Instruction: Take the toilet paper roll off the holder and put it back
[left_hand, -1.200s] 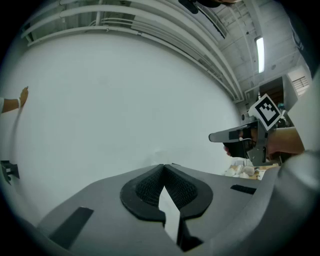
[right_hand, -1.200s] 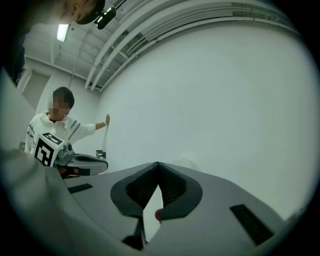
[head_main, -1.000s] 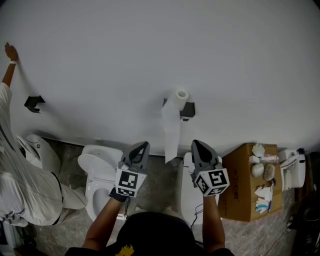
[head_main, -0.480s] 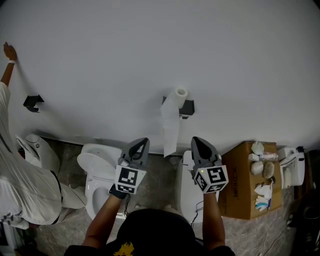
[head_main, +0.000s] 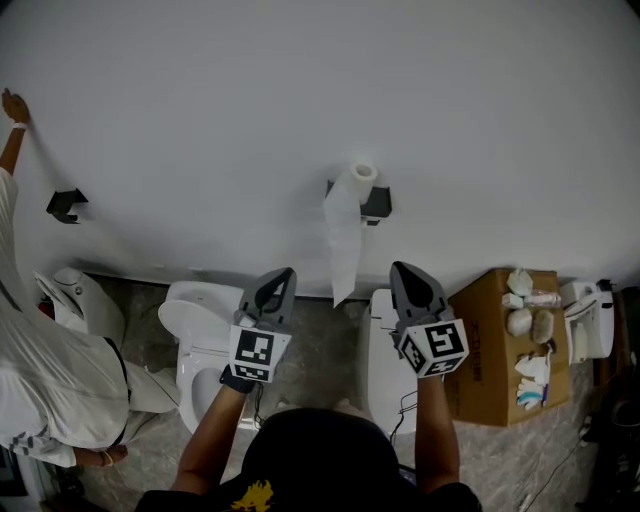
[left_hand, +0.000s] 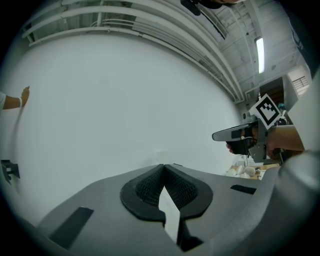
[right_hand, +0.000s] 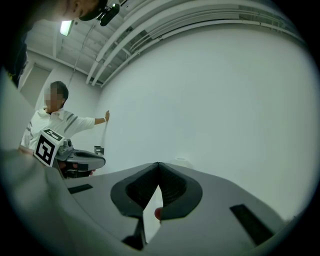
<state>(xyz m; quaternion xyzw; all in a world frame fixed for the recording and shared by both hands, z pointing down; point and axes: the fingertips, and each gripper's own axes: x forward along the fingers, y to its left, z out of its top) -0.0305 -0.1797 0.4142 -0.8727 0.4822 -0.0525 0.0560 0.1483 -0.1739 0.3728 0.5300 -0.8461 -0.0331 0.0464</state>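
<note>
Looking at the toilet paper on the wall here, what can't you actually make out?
Holder, head view: the toilet paper roll and its hanging sheet hide how the roll is mounted.
Small white things on the cardboard box, head view: too small to identify.
Person at the left, head view: cut off by the picture's edge.
</note>
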